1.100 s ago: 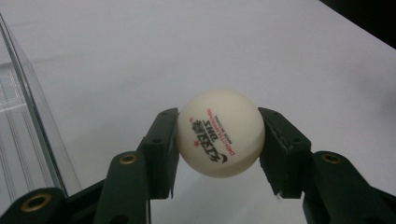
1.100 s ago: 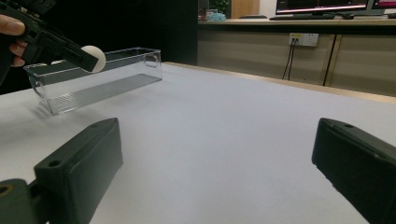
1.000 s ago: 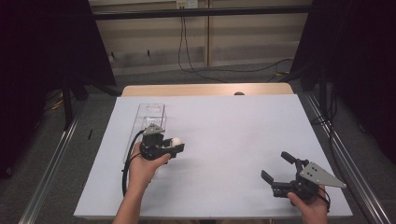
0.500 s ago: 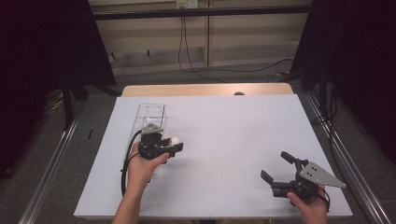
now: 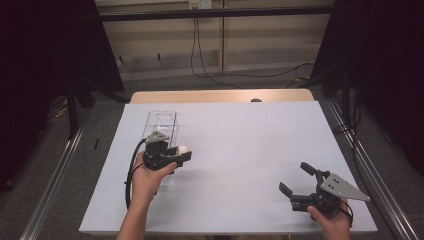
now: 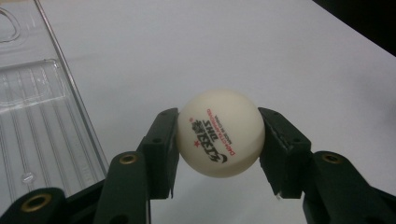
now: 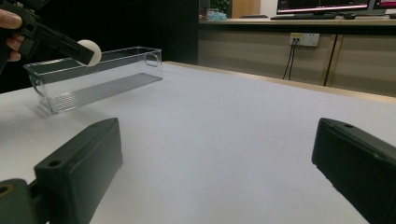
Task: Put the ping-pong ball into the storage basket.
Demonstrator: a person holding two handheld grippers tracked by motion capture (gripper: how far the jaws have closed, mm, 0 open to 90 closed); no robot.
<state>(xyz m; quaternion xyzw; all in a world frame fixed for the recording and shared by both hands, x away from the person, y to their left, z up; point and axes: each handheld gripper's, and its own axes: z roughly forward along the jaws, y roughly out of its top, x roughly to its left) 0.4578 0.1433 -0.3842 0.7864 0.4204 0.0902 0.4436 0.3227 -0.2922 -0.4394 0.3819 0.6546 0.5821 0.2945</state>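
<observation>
My left gripper clamps the white printed table-tennis ball, held just right of the clear plastic rectangular bin; my right gripper waits wide open. Next, probably: carry it left over the bin.

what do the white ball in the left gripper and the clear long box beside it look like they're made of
White ball: likely thin matte plastic, a table tennis ball by its printed logo and dull sheen. Clear long box: probably hard transparent plastic, glossy, with a ribbed floor and see-through walls.
</observation>
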